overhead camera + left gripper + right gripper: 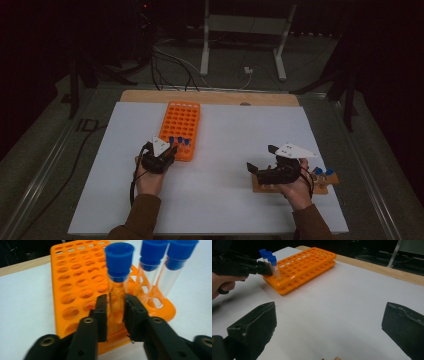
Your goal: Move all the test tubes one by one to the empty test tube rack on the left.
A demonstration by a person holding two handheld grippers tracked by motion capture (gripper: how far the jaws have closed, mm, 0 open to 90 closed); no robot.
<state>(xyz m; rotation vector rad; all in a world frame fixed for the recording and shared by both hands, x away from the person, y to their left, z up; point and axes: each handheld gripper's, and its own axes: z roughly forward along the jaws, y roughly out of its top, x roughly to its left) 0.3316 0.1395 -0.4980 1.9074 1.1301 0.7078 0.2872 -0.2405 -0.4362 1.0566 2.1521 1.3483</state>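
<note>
I have the left gripper (116,312) barely clasping a clear blue-capped test tube (118,282) seated in the orange plastic rack (75,287) (right gripper (329,327) gapes empty), so next I release fully and back away.

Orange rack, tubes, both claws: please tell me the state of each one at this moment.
Orange rack: flat on the white table, mostly empty holes.
Three blue-capped tubes: upright in the rack's near end, capped.
Left claw: closed around one tube that stands in the rack.
Right claw: open, holding nothing.
Wooden stand: on the table, holds capped tubes.
</note>
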